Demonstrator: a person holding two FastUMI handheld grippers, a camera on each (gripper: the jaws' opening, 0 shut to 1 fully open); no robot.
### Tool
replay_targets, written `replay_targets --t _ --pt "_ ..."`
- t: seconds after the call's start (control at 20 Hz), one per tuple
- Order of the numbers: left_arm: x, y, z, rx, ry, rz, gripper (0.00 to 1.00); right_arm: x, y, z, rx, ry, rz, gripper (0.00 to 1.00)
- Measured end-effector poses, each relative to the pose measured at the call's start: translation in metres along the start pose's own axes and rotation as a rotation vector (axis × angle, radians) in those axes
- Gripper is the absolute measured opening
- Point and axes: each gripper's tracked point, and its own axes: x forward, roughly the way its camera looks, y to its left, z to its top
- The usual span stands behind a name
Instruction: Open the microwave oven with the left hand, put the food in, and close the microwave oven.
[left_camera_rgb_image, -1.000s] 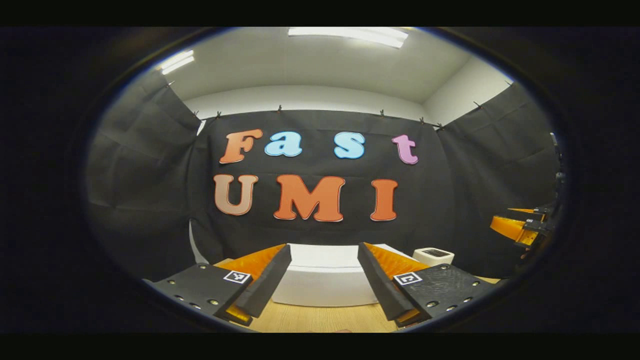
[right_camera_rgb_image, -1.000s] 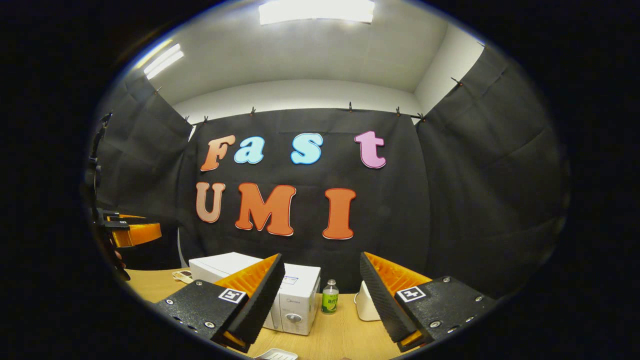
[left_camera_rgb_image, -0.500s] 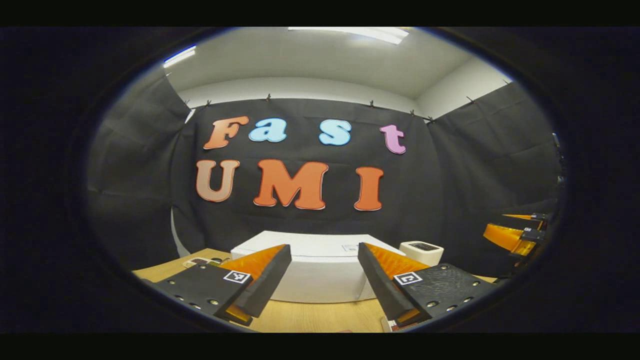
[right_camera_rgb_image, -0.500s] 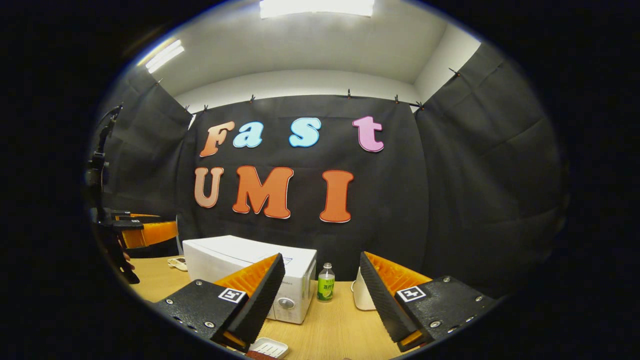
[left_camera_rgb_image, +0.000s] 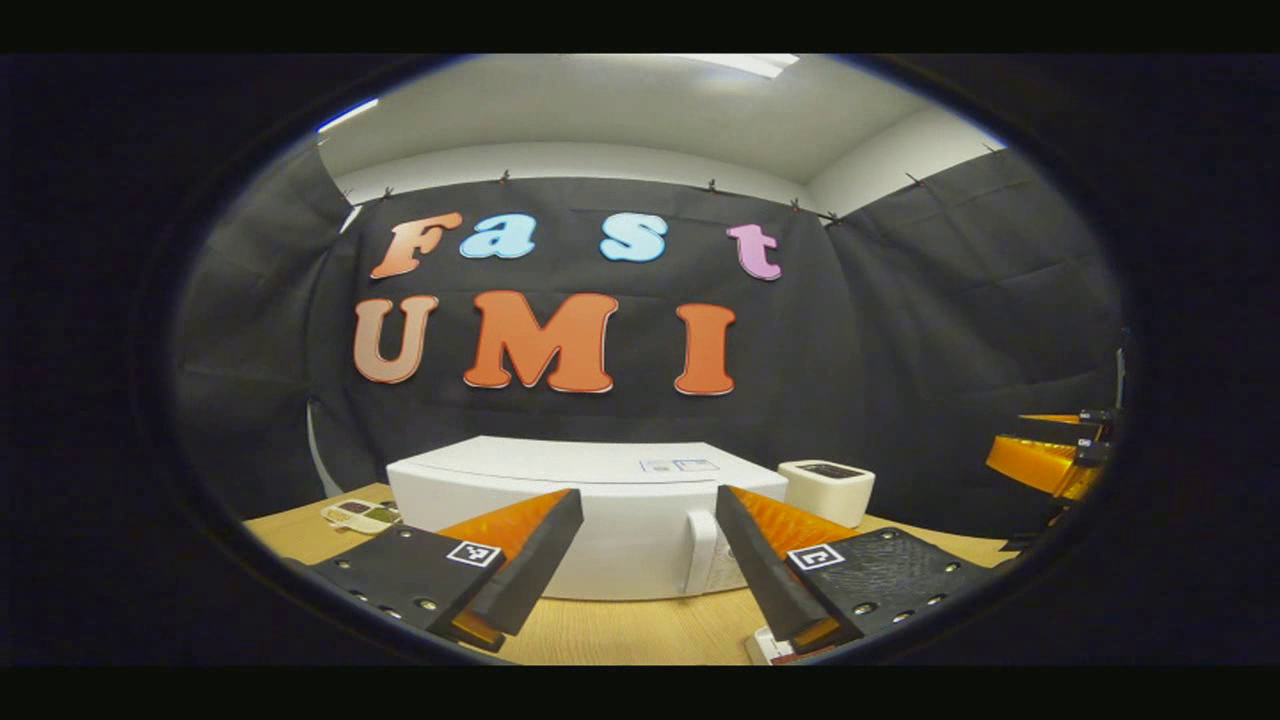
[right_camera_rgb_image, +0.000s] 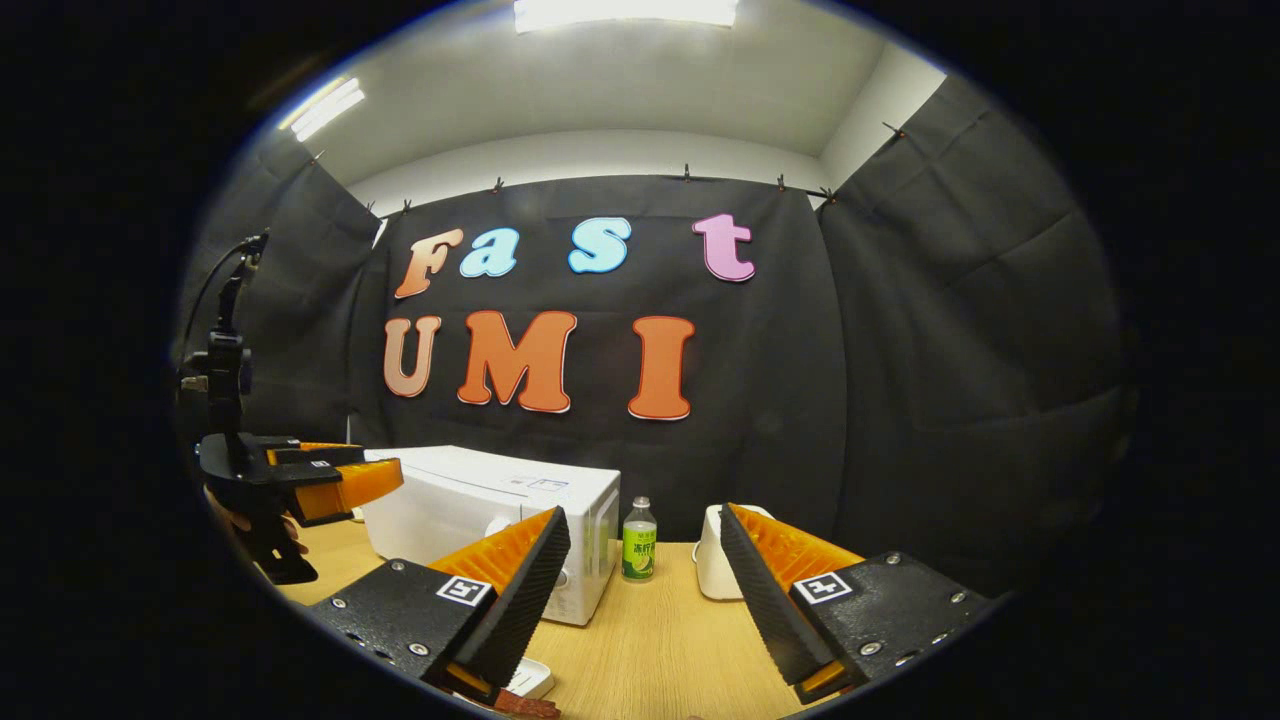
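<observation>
The left gripper (left_camera_rgb_image: 648, 560) hovered with its fingers spread apart, holding nothing. The closed white microwave oven (left_camera_rgb_image: 585, 500) sat just ahead of it on the wooden table (left_camera_rgb_image: 640, 630). The right gripper (right_camera_rgb_image: 640, 580), fingers also apart and empty, had the microwave ahead to its left.

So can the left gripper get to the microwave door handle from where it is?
Probably yes. The left gripper is open, facing the microwave's handle, with bare table between them.
</observation>
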Motion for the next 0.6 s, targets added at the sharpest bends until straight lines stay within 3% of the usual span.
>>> replay_targets --t 0.45,0.6 --pt "0.049 -0.034 -0.084 0.02 0.125 -0.017 0.89 -0.015 -0.015 -0.061 0.054 0.105 -0.022 0.94" --pt "0.065 -0.034 -0.109 0.016 0.16 0.003 0.8 -0.02 -0.017 -0.076 0.066 0.133 -0.024 0.94"
